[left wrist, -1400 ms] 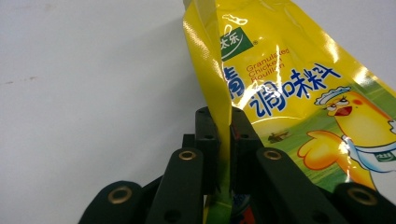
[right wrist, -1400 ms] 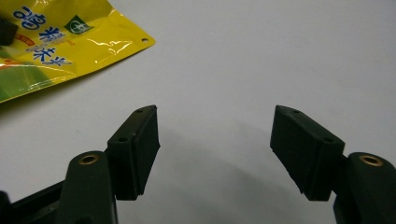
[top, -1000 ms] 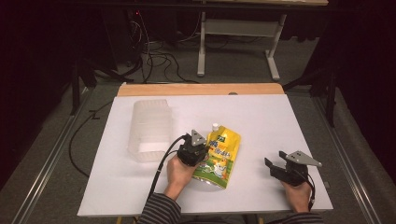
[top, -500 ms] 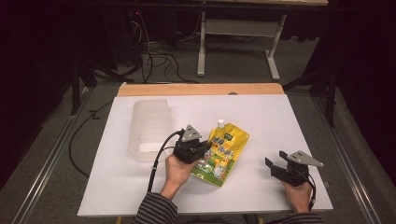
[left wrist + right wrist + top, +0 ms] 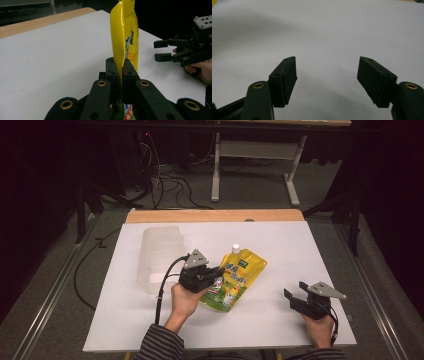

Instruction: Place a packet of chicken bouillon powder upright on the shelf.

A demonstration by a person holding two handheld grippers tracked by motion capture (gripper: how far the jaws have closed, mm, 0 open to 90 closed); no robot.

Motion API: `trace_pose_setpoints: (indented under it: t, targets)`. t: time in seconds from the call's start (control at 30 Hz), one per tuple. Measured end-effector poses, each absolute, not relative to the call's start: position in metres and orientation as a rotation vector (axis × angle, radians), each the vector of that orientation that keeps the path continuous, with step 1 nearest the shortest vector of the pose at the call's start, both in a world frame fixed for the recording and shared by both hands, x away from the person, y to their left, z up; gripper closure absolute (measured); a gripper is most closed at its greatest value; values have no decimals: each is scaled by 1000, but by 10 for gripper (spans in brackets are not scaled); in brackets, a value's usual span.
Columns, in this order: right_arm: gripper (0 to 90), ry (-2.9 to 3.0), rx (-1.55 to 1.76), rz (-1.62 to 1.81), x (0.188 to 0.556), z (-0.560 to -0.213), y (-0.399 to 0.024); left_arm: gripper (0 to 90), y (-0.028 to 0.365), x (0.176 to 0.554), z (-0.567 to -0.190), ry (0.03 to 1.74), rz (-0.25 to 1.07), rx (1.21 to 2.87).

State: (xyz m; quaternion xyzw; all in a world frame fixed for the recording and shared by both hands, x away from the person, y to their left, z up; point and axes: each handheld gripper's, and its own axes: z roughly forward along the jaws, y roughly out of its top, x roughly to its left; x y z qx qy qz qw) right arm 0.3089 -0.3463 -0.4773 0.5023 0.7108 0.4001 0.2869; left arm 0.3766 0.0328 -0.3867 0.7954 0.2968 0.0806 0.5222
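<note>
A yellow refill pouch with a white cap hangs tilted above the white table, its cap end pointing away from me. My left gripper is shut on the pouch's left edge. In the left gripper view the two jaws pinch the thin yellow pouch edge-on, left gripper pads tight against it. My right gripper rests low at the table's front right, open and holding nothing. Bare table shows between the wide-apart pads of the right gripper.
A clear plastic container lies on the table left of the pouch, close to my left hand. A wooden strip edges the table's far side. Beyond it stand a metal frame and cables on the floor.
My left gripper has lifted the pouch off the table and carried it slightly right and away from me. The right gripper has stayed where it was.
</note>
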Motion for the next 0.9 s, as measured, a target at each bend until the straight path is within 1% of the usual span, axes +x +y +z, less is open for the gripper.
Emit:
trace_pose_setpoints:
  t: [0.23, 0.53, 0.9]
  targets:
    - [324, 1904, 1334, 1070, 309, -477, -346, 871, 50, 373, -370, 701, 204, 1851]
    - [326, 1917, 1332, 1076, 309, -477, -347, 870, 68, 377, -347, 698, 250, 1826]
    - [326, 1909, 1330, 1073, 309, -477, -346, 870, 92, 378, -337, 727, 303, 1780]
